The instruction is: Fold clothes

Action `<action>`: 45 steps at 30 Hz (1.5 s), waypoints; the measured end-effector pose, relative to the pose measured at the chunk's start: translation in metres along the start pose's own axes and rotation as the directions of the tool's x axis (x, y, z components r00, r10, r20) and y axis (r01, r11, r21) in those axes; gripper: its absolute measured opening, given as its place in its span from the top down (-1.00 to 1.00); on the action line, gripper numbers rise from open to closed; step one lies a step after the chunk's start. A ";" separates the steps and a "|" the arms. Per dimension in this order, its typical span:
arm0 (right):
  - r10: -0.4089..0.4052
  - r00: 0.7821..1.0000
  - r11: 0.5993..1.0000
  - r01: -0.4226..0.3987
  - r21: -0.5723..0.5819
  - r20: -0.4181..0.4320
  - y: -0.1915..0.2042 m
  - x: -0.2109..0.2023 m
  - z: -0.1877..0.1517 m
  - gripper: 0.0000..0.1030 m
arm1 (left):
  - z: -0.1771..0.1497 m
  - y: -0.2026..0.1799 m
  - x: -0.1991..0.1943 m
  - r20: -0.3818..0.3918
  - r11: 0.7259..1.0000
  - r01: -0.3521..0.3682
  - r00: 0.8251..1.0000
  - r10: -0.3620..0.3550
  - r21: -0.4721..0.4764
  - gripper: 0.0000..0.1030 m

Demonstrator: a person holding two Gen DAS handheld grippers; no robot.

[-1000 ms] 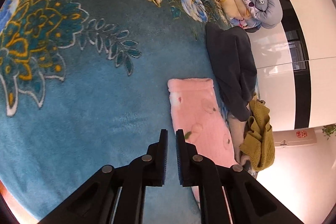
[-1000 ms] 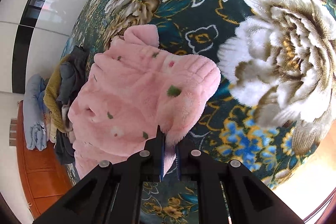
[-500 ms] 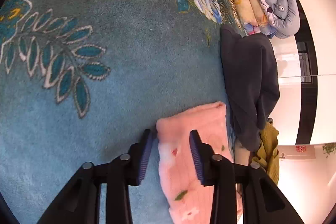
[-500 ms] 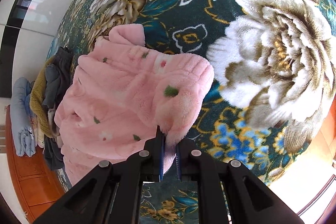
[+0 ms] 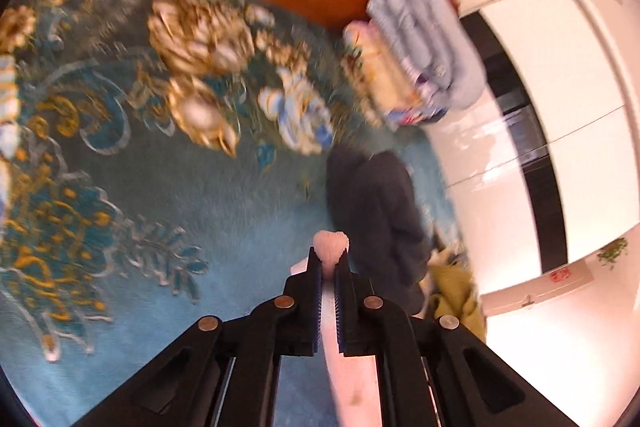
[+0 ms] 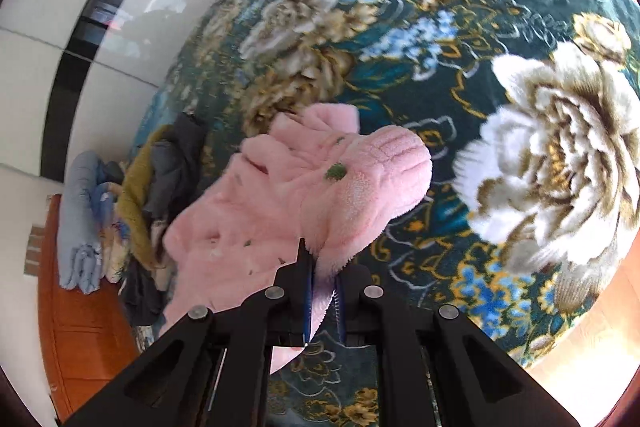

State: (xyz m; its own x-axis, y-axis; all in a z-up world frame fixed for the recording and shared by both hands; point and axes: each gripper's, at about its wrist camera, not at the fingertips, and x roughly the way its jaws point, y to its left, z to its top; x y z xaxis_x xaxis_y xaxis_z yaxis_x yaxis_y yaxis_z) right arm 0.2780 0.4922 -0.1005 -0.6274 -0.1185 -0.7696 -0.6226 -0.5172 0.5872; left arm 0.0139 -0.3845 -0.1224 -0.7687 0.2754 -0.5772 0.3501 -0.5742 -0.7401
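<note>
Over the floral blanket [image 6: 540,147], the pink fleece garment [image 6: 320,195] now hangs pinched at both ends: my left gripper [image 5: 329,267] has just closed on its far edge and lifted, so I judge a fold can begin. My right gripper [image 6: 320,267] stays clamped on the near hem, both tilted downward.

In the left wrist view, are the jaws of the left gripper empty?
No, the left gripper is clamped on a pinch of the pink fleece garment, which bulges out past its fingertips.
</note>
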 end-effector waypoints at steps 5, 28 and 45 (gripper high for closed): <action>-0.086 0.993 0.996 0.083 -0.036 -0.076 -0.030 0.008 -0.020 0.82 | -0.025 0.074 -0.001 -0.120 0.974 -0.218 0.971 0.209 -0.064 0.89; -0.089 0.992 0.987 0.076 -0.142 -0.090 -0.084 -0.011 -0.004 0.40 | -0.056 0.062 -0.034 -0.091 0.917 -0.375 0.926 0.366 -0.135 0.48; -0.025 0.984 0.969 -0.020 -0.248 -0.176 -0.009 0.104 0.074 -0.07 | -0.190 -0.046 0.054 -0.319 0.967 -0.181 0.919 0.231 0.177 0.04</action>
State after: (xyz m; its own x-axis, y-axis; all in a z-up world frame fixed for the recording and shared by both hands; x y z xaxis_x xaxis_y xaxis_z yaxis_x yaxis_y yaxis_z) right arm 0.1831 0.5473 -0.1673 -0.5197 -0.2529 -0.8161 -0.4747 -0.7087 0.5220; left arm 0.0579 -0.1965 -0.1850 -0.4555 0.3664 -0.8113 0.3835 -0.7417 -0.5503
